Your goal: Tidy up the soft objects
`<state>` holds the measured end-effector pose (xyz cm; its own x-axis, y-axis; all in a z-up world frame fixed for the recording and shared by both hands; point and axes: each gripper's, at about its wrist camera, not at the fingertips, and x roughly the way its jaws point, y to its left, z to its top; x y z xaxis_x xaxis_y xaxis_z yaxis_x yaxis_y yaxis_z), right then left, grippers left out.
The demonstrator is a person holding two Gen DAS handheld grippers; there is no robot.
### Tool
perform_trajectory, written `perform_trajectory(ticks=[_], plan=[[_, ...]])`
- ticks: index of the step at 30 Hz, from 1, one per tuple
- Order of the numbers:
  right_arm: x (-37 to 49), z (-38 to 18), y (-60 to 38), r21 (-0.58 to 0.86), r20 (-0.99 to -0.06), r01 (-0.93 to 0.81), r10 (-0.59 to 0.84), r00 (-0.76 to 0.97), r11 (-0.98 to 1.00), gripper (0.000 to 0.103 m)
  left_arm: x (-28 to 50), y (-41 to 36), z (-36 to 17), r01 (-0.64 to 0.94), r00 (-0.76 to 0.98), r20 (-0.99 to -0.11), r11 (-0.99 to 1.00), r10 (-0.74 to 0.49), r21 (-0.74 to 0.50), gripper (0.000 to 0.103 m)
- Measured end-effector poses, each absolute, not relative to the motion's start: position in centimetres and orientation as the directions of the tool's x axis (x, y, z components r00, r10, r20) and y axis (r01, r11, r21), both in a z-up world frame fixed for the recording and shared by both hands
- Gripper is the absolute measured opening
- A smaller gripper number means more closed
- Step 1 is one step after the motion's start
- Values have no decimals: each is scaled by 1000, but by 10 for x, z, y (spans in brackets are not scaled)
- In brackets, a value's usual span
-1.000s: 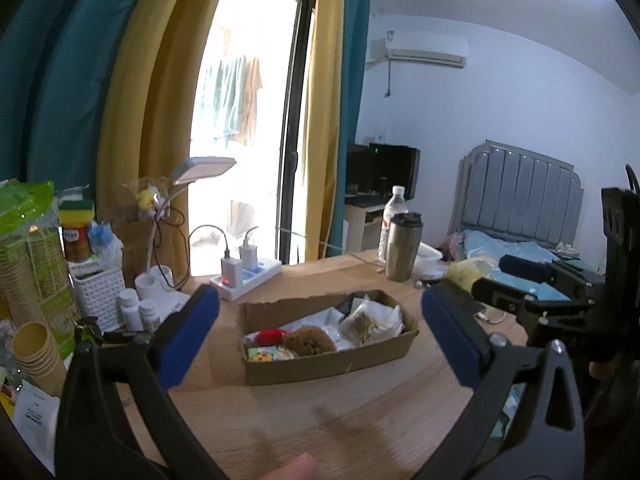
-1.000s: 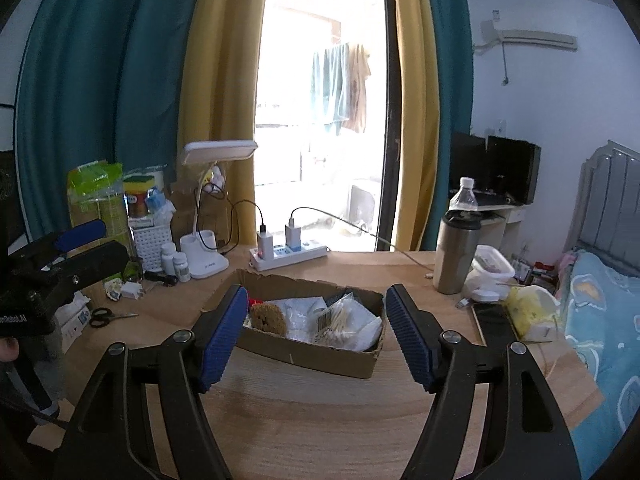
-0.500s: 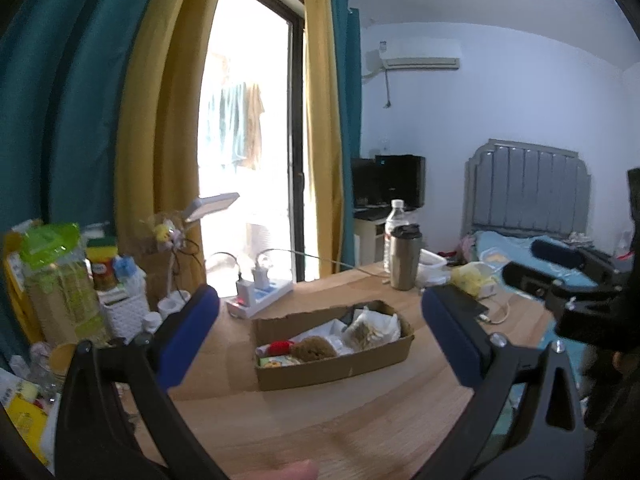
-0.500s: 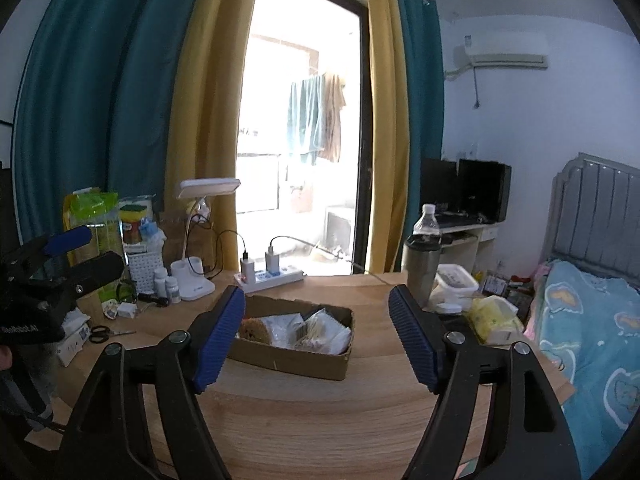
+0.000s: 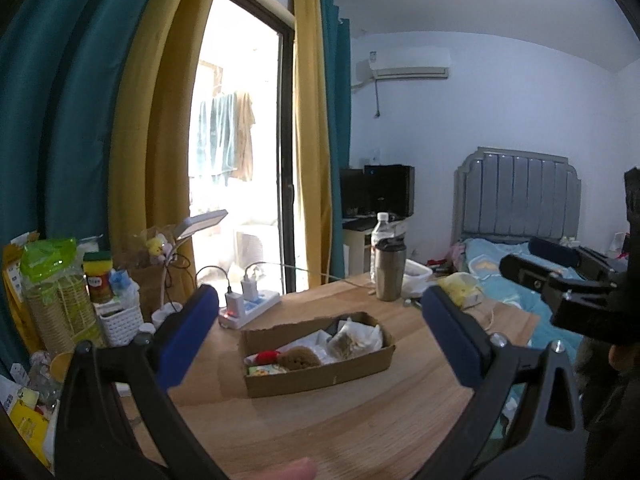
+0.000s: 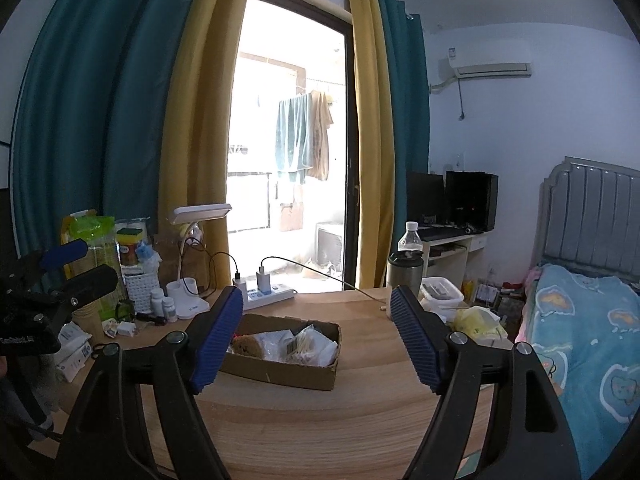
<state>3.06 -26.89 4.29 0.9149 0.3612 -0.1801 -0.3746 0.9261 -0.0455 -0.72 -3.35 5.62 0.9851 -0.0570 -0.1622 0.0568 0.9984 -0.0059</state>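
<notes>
A shallow cardboard box (image 5: pixel 320 376) sits in the middle of the wooden table. It holds a brown sponge (image 5: pixel 298 358), a small red soft thing (image 5: pixel 267 357), a yellow-green packet (image 5: pixel 266 370) and white plastic bags (image 5: pixel 354 338). My left gripper (image 5: pixel 319 298) is open and empty, well short of the box and above table level. The right wrist view shows the same box (image 6: pixel 280 372) with the sponge (image 6: pixel 246 346) and a clear bag (image 6: pixel 308 346). My right gripper (image 6: pixel 317 296) is also open and empty, in front of the box. Each gripper appears in the other's view: the right gripper (image 5: pixel 560 280), the left gripper (image 6: pixel 60 272).
Behind the box are a power strip (image 5: pixel 250 308), a desk lamp (image 6: pixel 200 216), a steel tumbler (image 5: pixel 388 270) and a water bottle (image 6: pixel 409 238). A white basket (image 5: pixel 120 322), stacked paper cups (image 5: pixel 56 312) and small bottles crowd the left. A yellow bag (image 6: pixel 478 320) and a bed (image 6: pixel 588 320) are at right.
Both grippers have drawn back and risen, so the box looks a little smaller and lower between the fingers. Both stay open and empty.
</notes>
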Motion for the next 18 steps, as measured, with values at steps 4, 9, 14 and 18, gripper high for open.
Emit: perform_trajectory(ticks=[4, 9, 14, 18], plan=[[30, 43, -268, -45, -182, -378, 364, 913, 925, 79, -10, -37, 58, 66, 986, -155, 998, -65, 2, 102], [32, 42, -267, -43, -188, -379, 365, 912, 925, 79, -10, -39, 58, 71, 985, -160, 997, -70, 1, 102], [32, 42, -267, -43, -188, -379, 365, 912, 924, 80, -11, -39, 58, 78, 984, -162, 997, -77, -1, 102], [31, 42, -268, -44, -187, -380, 366, 912, 924, 80, -11, -39, 58, 81, 983, -164, 997, -80, -3, 102]])
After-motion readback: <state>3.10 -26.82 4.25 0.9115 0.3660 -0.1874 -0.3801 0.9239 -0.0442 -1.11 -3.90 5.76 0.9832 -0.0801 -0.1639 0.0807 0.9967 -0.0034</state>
